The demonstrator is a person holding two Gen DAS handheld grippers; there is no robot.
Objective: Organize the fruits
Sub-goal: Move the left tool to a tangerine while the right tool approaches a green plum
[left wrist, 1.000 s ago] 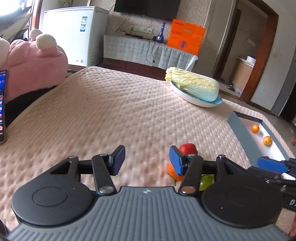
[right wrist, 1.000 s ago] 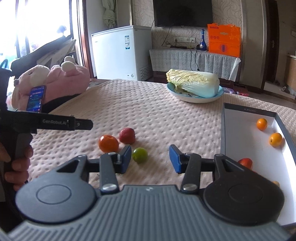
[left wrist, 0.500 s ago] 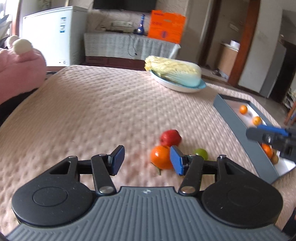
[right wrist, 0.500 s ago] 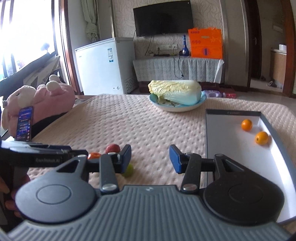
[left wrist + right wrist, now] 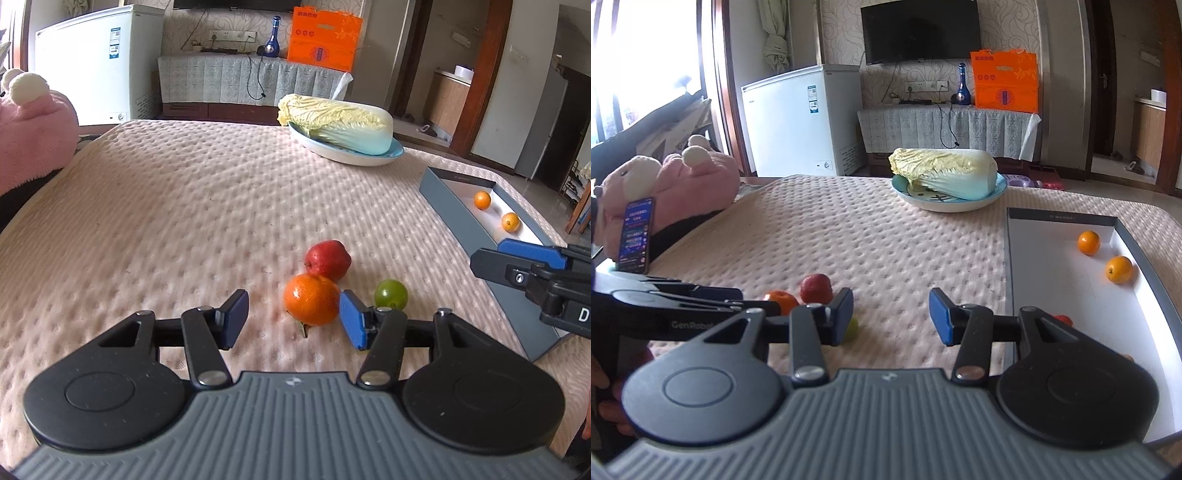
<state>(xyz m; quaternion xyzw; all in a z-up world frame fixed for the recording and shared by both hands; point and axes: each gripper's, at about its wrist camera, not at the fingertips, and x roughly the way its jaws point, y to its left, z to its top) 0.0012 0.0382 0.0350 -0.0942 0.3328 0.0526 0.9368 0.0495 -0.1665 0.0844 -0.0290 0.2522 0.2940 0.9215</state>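
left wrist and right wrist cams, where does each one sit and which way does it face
Left wrist: on the left gripper, aimed forward and down over the orange, red fruit and green fruit; its own open fingers show, and the right gripper's tip at the right edge.
Right wrist: on the right gripper, facing the box and the cabbage; its open fingers show, with the left gripper and a hand at left.
Shared: the three fruits, cabbage, box with two small oranges.
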